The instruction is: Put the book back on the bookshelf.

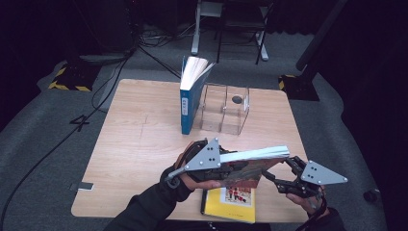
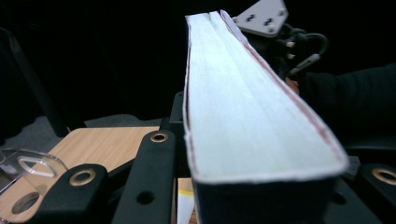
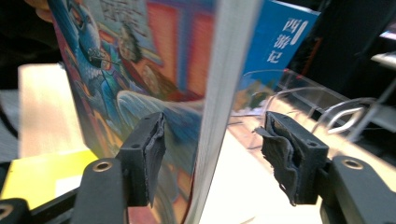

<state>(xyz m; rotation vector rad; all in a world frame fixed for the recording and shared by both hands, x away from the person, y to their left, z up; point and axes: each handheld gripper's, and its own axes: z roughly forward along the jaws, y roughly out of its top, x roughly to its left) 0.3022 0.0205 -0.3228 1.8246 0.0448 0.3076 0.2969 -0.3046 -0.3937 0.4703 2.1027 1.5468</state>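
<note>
A thick book with a colourful illustrated cover (image 1: 255,161) is held level above the table's front edge, its pale page edge turned up. My left gripper (image 1: 230,168) is shut on its left end; in the left gripper view the page block (image 2: 243,107) runs away from between the black jaws. My right gripper (image 1: 283,168) is at the book's right end and stands open. In the right gripper view the book (image 3: 140,70) passes between the two pads (image 3: 154,149), with a clear gap on the right side.
A blue book (image 1: 188,96) stands upright at the back of the wooden table (image 1: 139,144), beside a clear acrylic holder (image 1: 225,108). A yellow book (image 1: 231,204) lies flat at the front edge, under the held book. Dark floor, cables and stands surround the table.
</note>
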